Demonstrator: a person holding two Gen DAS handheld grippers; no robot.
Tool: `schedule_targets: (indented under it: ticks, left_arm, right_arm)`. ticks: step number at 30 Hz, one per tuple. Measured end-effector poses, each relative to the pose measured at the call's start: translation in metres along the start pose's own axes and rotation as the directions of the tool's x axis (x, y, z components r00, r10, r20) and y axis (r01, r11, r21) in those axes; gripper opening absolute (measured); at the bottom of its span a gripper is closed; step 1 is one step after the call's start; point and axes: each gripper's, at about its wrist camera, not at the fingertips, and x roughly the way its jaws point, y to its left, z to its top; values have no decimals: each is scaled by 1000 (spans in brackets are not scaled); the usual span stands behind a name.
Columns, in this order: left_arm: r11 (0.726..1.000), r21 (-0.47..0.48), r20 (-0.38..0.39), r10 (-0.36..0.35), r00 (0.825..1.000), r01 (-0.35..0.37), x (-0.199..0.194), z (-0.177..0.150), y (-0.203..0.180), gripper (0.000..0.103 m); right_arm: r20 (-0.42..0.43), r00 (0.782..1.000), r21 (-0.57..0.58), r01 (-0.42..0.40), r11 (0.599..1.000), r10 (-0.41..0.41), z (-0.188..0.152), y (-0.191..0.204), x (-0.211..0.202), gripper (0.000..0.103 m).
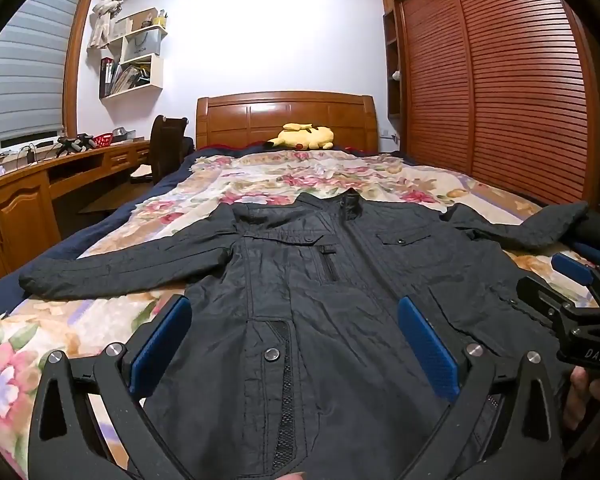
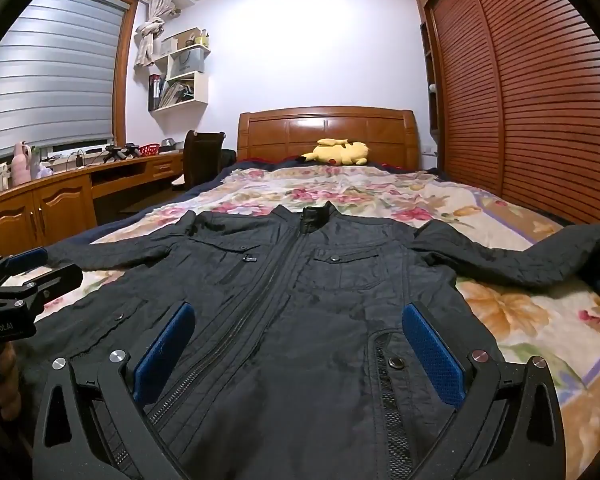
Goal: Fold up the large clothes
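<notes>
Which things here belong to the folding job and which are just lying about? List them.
For the job: black jacket, left gripper, right gripper.

Lying about: yellow plush toy, floral bedspread, desk, chair, wall shelves.

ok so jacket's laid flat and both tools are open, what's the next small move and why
Probably bring the left tool out to the left sleeve and close on its cuff. The jacket lies front-up and zipped on the bed with both sleeves spread wide, and neither the left nor the right tool holds anything, so folding a sleeve in looks first.
</notes>
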Motion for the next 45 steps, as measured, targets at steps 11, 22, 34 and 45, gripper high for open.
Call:
schedule_targets:
  ticks: [11,22,34,45]
  left_arm:
    - [1000,-1,4,2,1000,-2,0,-1,2,103]
    - [1000,-2,8,1,1000,-1,-3,1,1,103]
    - [1000,-3,10,1,1000,-1,-3,1,1,103]
    - [1000,-4,12,1,1000,-1,-3,0,1,103]
  right_arm:
    - [3,1000,1,2,1000,-2,0,-2,-2,103]
    - [5,1000,1,2,1000,-2,0,-2,-2,103]
    - [6,1000,2,2,1000,-2,-1,-2,-2,103]
    - [6,1000,6,3,1000,-3,0,-2,-1,103]
